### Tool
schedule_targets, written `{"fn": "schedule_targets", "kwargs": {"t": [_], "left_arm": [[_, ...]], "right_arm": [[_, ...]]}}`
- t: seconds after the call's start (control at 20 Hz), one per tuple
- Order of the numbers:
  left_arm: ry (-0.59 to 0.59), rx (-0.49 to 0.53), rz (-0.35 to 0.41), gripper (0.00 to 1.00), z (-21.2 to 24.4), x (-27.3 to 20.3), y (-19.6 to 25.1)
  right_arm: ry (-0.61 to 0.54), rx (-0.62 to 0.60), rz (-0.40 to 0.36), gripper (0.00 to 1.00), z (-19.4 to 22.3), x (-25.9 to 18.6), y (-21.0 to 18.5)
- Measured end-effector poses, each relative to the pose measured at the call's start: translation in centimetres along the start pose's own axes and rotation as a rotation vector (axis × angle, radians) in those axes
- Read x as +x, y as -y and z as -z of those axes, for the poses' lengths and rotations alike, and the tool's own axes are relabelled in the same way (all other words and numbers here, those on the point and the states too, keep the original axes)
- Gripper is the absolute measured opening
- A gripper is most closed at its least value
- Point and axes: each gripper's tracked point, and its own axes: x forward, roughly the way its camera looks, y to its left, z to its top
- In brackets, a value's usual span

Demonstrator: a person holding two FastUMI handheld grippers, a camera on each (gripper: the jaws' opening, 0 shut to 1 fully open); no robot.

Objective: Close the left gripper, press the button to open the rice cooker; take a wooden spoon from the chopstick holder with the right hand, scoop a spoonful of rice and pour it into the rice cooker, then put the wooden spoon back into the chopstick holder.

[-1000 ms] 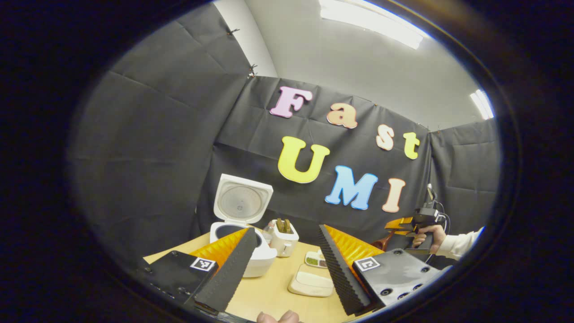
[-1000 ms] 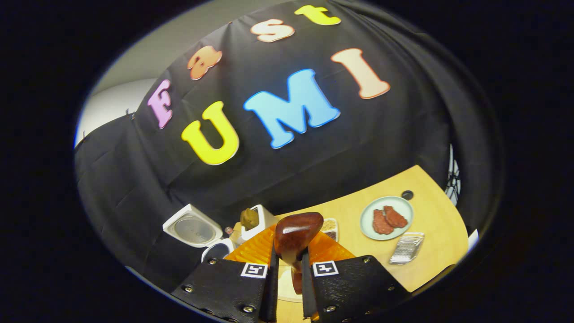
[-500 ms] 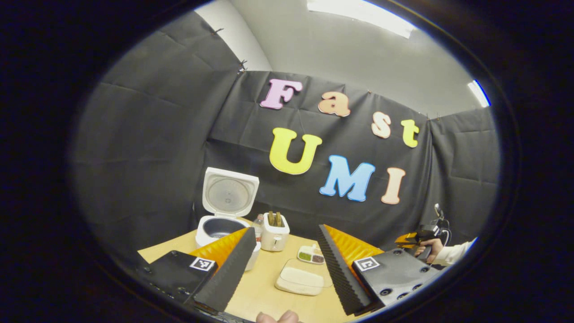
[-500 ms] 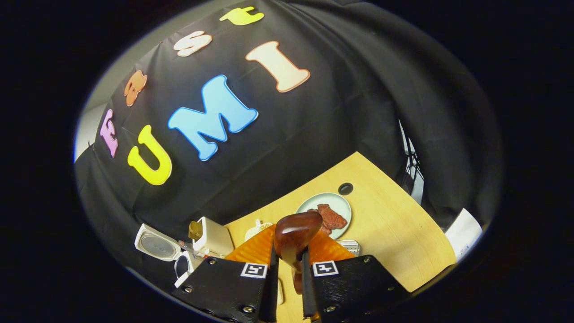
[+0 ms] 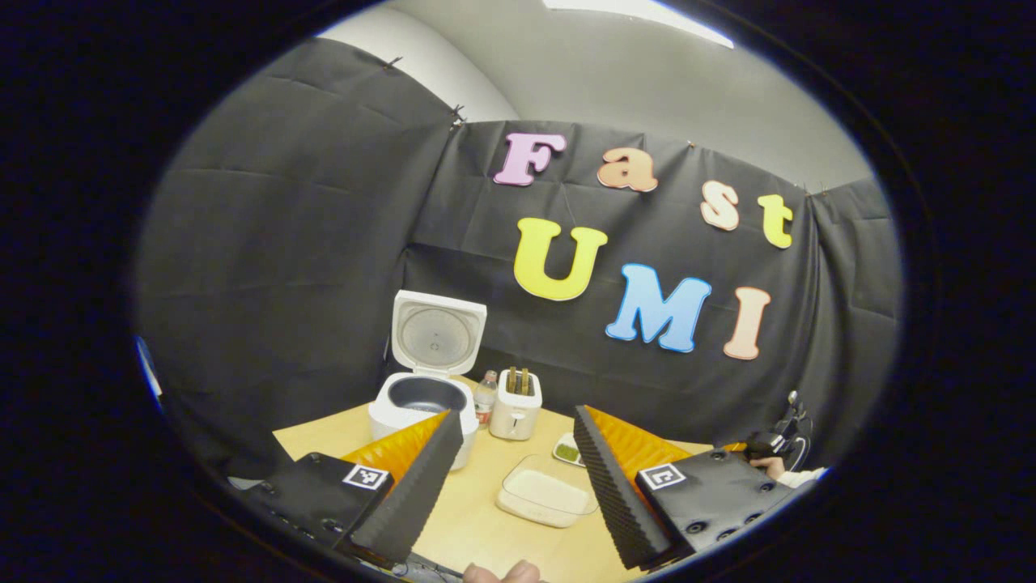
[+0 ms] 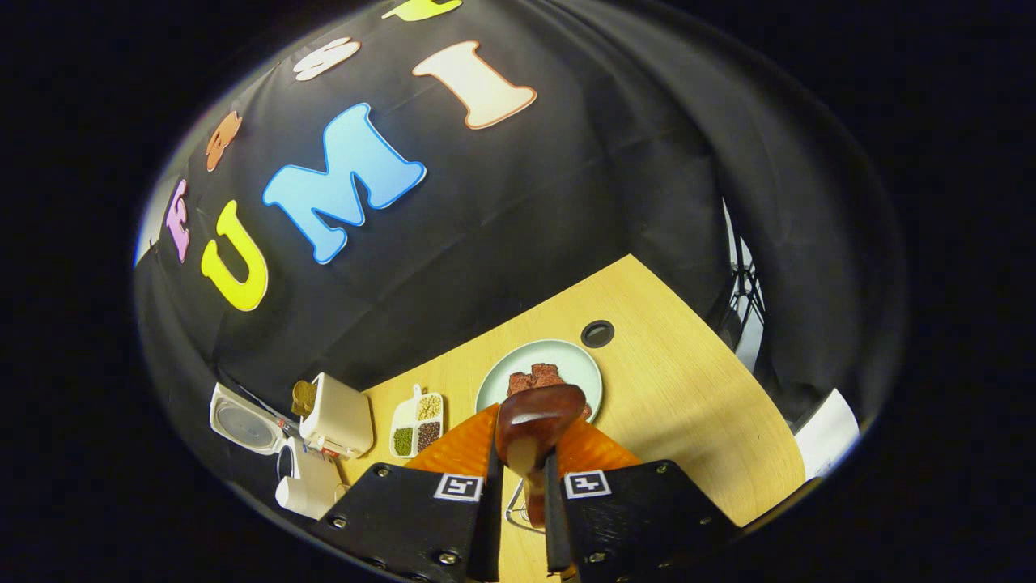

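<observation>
Rice cooker, white, at the far left of the tabletop, lid raised upright, dark inner pot exposed. Small bottle just right of it, then the white chopstick holder with utensil ends showing at its top. Shallow clear container of rice nearer, towards the middle. Left tongs released, fingers spread wide, hovering above the near edge of the tabletop. Divided dish of grains right of the chopstick holder in the right gripper view; pale green plate with reddish pieces farther right, a dark round hole beyond it. Right tongs clenched on the handle of the wooden spoon, bowl up, held above the tabletop.
</observation>
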Motion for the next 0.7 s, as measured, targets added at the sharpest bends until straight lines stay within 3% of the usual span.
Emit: {"fn": "schedule_targets", "kwargs": {"t": [0.35, 0.7], "left_arm": [[-0.024, 0.073, 0.041, 0.93, -0.8, 2.4, 4.2], [-0.035, 0.099, 0.072, 0.93, -0.2, 3.4, 6.8]], "right_arm": [[-0.058, -0.122, -0.003, 0.23, 4.4, 0.7, 1.5], [-0.072, -0.186, -0.026, 0.25, 5.2, -0.7, 3.2]]}}
